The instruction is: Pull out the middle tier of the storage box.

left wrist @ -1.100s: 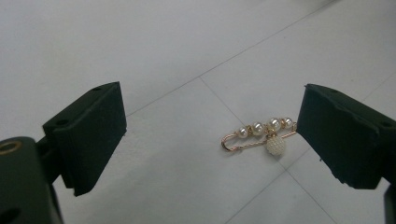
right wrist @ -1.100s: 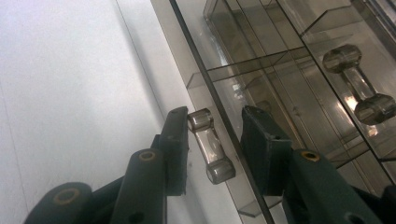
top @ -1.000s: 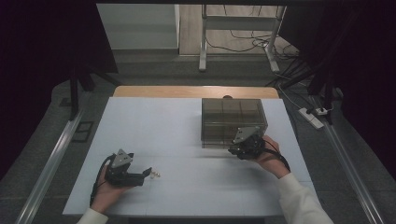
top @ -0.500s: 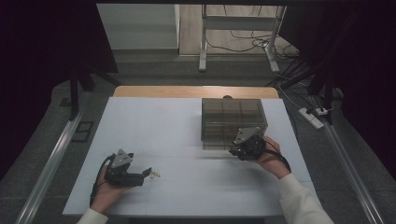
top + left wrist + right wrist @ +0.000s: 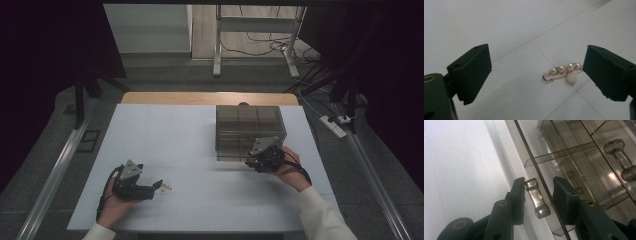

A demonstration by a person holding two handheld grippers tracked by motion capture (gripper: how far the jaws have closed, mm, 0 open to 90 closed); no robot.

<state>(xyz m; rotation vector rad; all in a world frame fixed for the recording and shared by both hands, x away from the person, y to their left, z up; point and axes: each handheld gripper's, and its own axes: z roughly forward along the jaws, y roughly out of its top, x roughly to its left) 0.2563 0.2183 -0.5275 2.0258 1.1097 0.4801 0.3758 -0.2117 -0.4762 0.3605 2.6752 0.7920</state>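
A small gold pin with pearls (image 5: 564,72) lies on the white table (image 5: 200,145), also seen as a speck (image 5: 166,187) at front left. My left gripper (image 5: 159,185) lies low beside it, open (image 5: 536,62), the pin between its jaws close to the right-hand one and untouched. A smoky clear drawer box (image 5: 250,125) stands at the right. My right gripper (image 5: 251,162) is at its front lower edge. In the right gripper view a clear bar handle (image 5: 537,198) sits between the jaws (image 5: 539,182): one pad touches it, the other stands off beyond the drawer's front panel.
More clear handles (image 5: 620,157) show on the box's other drawers. A wooden strip (image 5: 210,98) borders the table's far edge. Floor rails run along both sides, and a power strip (image 5: 334,125) lies on the floor at right.
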